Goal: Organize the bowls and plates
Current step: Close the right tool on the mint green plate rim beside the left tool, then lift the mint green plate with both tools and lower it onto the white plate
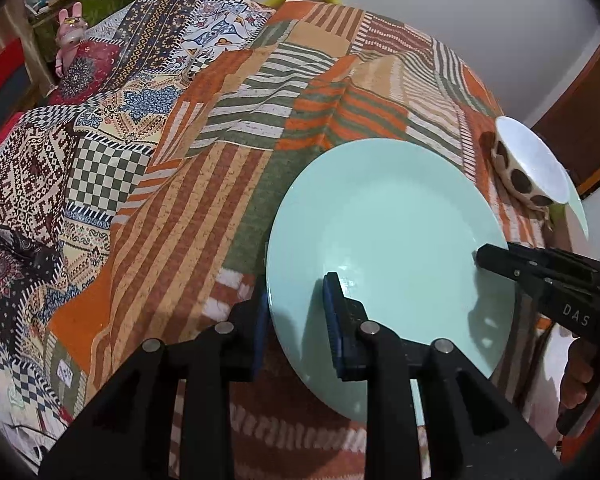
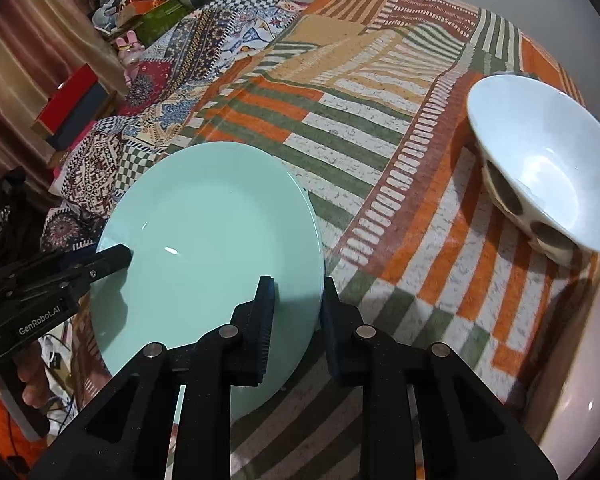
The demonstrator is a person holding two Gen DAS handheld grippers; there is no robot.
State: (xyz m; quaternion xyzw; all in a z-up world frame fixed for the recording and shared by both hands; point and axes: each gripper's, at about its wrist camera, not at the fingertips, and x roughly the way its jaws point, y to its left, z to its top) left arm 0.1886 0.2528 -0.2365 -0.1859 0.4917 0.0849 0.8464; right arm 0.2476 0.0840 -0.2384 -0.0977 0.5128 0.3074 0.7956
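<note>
Two grippers, the left gripper (image 1: 298, 320) and the right gripper (image 2: 298, 320), are sharing one mint-green plate (image 2: 208, 240), while one spotted white bowl (image 2: 540, 168) is sitting at the far right and one pink rabbit figure (image 1: 70, 36) is standing at the far left.

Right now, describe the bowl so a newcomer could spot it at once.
Start at the bed's orange, green and cream striped patchwork blanket. On it, right of the mint-green plate that both grippers clamp by its rim, sits the bowl, tilted rather than level. It is deep and white inside with dark brown spots outside; the plate is flat and plain.
</note>
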